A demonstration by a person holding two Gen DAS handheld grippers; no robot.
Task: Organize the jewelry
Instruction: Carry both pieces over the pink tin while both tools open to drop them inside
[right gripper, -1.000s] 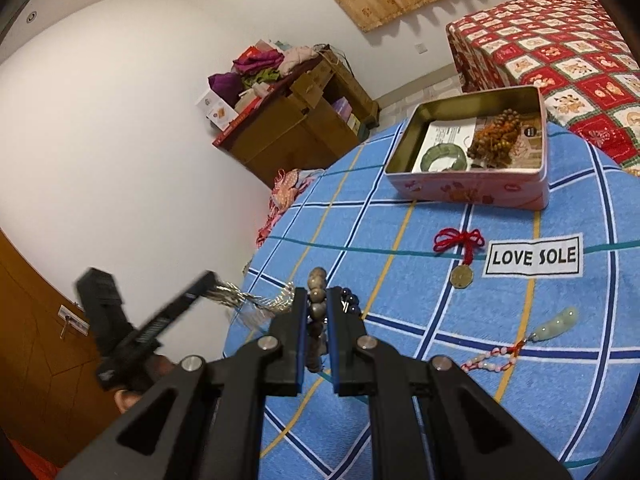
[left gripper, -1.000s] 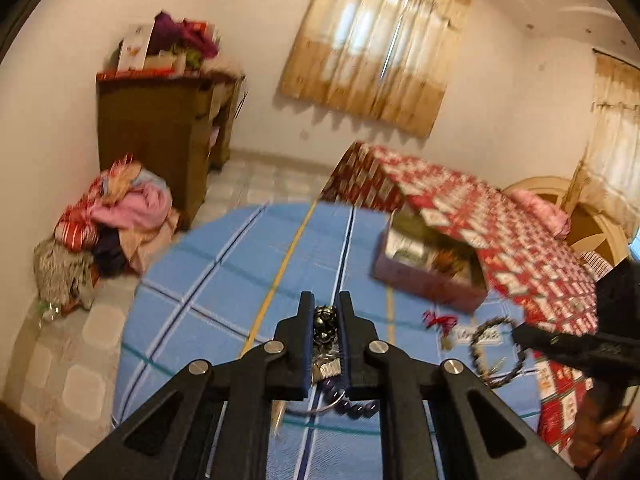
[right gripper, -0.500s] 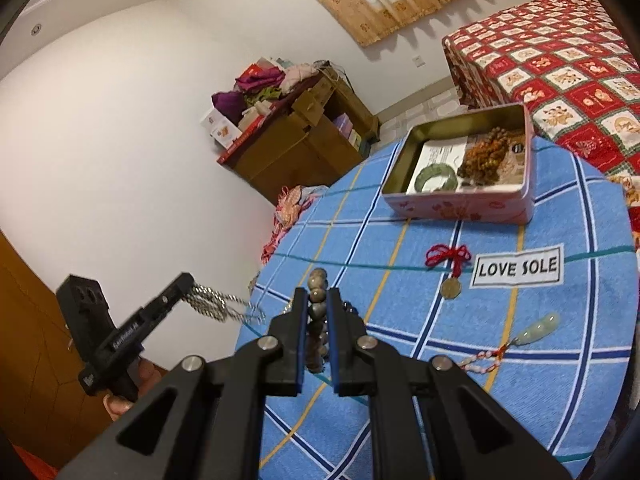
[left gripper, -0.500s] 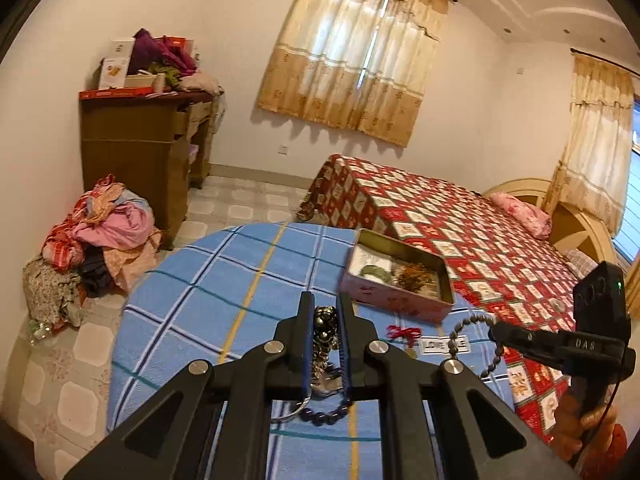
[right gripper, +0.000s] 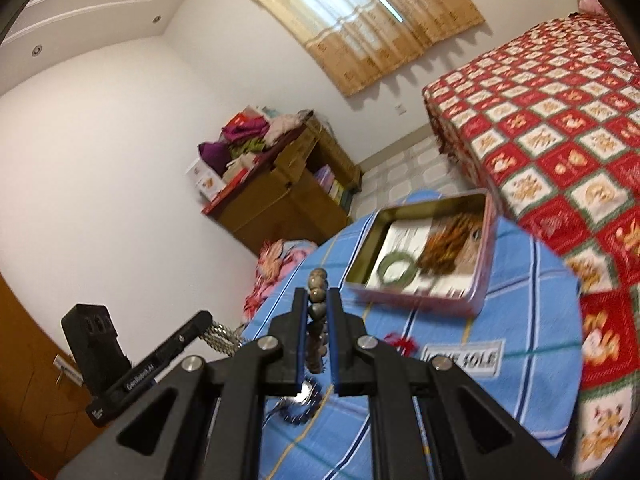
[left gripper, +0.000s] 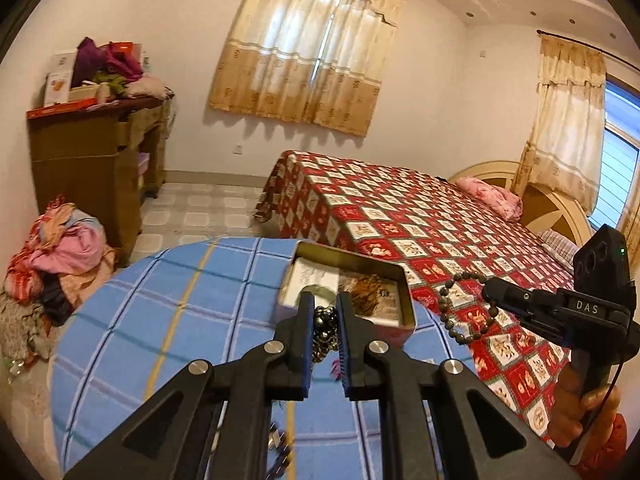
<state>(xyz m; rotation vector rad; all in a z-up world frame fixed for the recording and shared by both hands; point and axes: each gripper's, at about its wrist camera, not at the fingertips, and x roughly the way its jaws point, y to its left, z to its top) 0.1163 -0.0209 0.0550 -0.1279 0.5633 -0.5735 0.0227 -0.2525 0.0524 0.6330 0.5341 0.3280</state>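
Observation:
My left gripper [left gripper: 325, 300] is shut on a silvery metal chain [left gripper: 323, 330] that hangs between its fingers above the blue checked tablecloth [left gripper: 180, 304]. Just beyond its tips sits the open tin box [left gripper: 404, 280]. The right gripper [right gripper: 317, 294] is shut on a bracelet of brown-grey beads [right gripper: 317, 280], whose loop [left gripper: 460, 308] dangles to the right of the tin in the left wrist view. Inside the tin [right gripper: 482, 280] lie a green bangle [right gripper: 396, 270] and a brown bead cluster [right gripper: 452, 240]. The left gripper [right gripper: 206, 316] shows at lower left with its chain [right gripper: 218, 336].
A red cord pendant [right gripper: 400, 340] and a "LOVE SOLE" label [right gripper: 462, 358] lie on the cloth in front of the tin. A bed with a red patterned cover [left gripper: 420, 224] stands right behind the round table. A wooden cabinet [left gripper: 88, 168] and a clothes pile [left gripper: 60, 252] are at the left.
Both grippers have risen and moved toward the tin, each carrying its piece of jewelry. The tin now sits directly past the left gripper's fingertips.

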